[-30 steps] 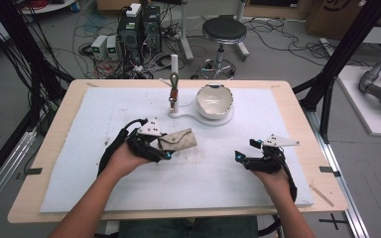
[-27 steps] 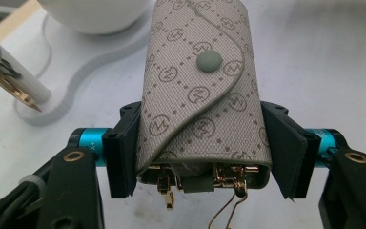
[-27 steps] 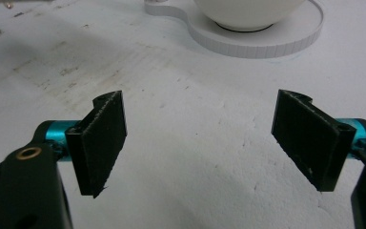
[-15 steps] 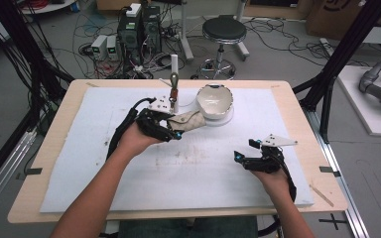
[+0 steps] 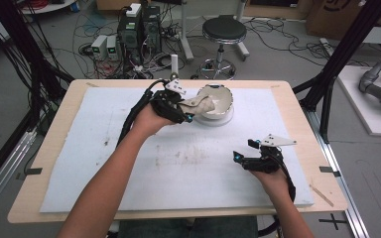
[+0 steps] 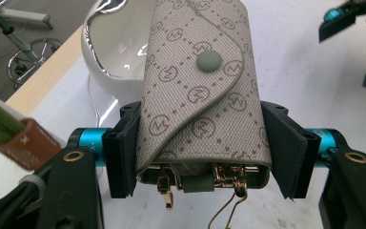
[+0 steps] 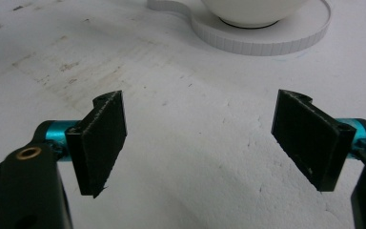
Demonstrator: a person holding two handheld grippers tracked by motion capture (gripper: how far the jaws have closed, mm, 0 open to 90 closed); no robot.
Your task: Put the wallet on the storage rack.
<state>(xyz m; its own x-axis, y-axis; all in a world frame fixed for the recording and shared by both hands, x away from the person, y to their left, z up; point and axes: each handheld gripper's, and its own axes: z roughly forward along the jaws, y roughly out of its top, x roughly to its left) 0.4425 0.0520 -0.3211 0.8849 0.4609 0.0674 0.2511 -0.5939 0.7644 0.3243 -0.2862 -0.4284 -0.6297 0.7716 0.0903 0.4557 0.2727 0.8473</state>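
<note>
A beige patterned key pouch [image 6: 201, 90] with a snap button and gold hooks at its near end is clamped between the jaws of my left gripper [image 6: 201, 155]. In the high view that left gripper [image 5: 186, 110] holds the pouch [image 5: 196, 103] in the air at the near-left rim of a white bowl [image 5: 220, 99], which sits on a round white base [image 5: 221, 119]. The bowl [image 6: 112, 50] lies just beyond the pouch. My right gripper [image 5: 243, 159] rests low over the white mat at the front right, open and empty; its jaws [image 7: 205, 143] stand wide apart.
A white foam mat [image 5: 99, 158] covers the wooden table [image 5: 54, 129]. A white upright post [image 5: 174, 64] stands behind the bowl at the table's far edge. Computers, cables and a stool [image 5: 223, 32] are on the floor beyond.
My left gripper has lifted the pouch from the mat and carried it forward and right to the bowl's rim. The right gripper has stayed in place.
</note>
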